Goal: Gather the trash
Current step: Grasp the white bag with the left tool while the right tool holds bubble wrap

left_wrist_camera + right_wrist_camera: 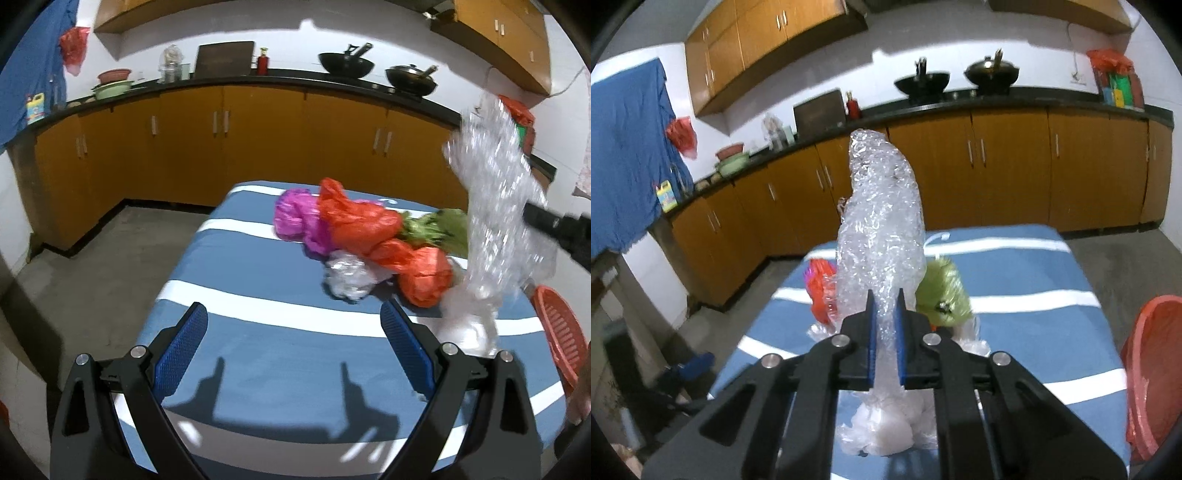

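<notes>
Kitchen wall cabinets (258, 125) in orange-brown along the far side, under a dark countertop (229, 79) carrying two black woks (345, 64).

Bench (266, 295) in the foreground, draped in a blue cloth with white stripes.

Red basket (563, 332) at the right edge of the bench, only partly in view.

Bubble wrap (882, 236), a long clear crumpled roll, clamped near its lower end between the blue pads of the right tool (885, 332); upper end raised above the bench, lower end trailing into a bunch of white plastic (882, 428) below the jaws. Seen from the left wrist as a blurred clear column at the right, in front of the basket.

Heap of trash at mid-bench: orange plastic bag (362, 225), crumpled and spread in two lobes; magenta plastic bag (295, 218) touching it on the left; green leafy bundle (439, 229) behind it on the right; small clear plastic wad (347, 277) touching its near side.

Left tool (293, 339) hanging over the near part of the bench, jaws wide apart, nothing between the blue pads, well short of the heap; two finger shadows on the cloth beneath.
</notes>
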The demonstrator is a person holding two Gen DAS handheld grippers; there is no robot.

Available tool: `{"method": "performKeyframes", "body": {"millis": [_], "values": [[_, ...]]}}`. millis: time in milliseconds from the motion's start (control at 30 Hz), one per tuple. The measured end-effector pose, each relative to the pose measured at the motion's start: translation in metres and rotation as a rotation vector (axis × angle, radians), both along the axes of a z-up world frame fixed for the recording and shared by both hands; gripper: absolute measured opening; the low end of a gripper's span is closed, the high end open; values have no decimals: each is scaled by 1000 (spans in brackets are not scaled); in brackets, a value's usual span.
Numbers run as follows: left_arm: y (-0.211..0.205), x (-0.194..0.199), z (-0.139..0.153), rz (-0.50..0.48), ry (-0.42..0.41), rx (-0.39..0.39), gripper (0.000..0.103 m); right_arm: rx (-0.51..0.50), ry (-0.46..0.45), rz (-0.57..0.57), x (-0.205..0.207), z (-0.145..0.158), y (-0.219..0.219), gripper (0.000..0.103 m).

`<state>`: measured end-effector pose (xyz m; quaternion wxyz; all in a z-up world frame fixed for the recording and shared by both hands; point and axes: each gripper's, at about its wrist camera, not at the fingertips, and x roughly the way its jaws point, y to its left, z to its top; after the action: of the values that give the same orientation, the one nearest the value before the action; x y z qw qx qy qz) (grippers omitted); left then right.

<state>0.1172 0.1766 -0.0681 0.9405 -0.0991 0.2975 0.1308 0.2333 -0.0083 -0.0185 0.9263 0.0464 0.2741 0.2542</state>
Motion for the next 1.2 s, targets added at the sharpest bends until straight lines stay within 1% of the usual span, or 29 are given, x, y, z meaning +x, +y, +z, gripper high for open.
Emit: {"method": "performKeyframes", "body": {"millis": [100, 200, 267, 433, 633, 833, 867, 933, 967, 1000, 1033, 1167, 1200], "values": [[-17, 5, 1, -52, -8, -7, 96, 4, -40, -50, -7, 12, -22, 10], [-37, 13, 1, -117, -9, -3, 96, -15, -56, -118, -10, 13, -46, 10], [-52, 20, -2, -163, 4, 5, 97, -21, -44, -170, -9, 9, -66, 10], [-85, 37, -11, -237, 46, 7, 97, -17, 5, -288, -8, -3, -114, 10], [-111, 60, -27, -300, 117, 6, 97, -19, 34, -336, -13, -14, -142, 10], [-122, 75, -35, -339, 156, -10, 96, -25, 47, -355, -16, -20, -150, 10], [-122, 76, -37, -342, 165, -18, 94, -24, 51, -357, -16, -21, -151, 10], [-119, 78, -39, -348, 180, -48, 75, -24, 53, -358, -17, -22, -151, 10], [-117, 78, -42, -356, 192, -72, 71, -25, 54, -358, -17, -23, -152, 10], [-115, 78, -42, -360, 196, -85, 64, -25, 55, -358, -17, -22, -152, 10], [-114, 77, -44, -364, 201, -96, 60, -24, 56, -357, -17, -22, -152, 10], [-110, 72, -48, -366, 215, -94, 59, -15, 59, -352, -17, -22, -150, 10], [-109, 71, -48, -361, 217, -95, 61, -15, 58, -349, -18, -22, -150, 10]]}}
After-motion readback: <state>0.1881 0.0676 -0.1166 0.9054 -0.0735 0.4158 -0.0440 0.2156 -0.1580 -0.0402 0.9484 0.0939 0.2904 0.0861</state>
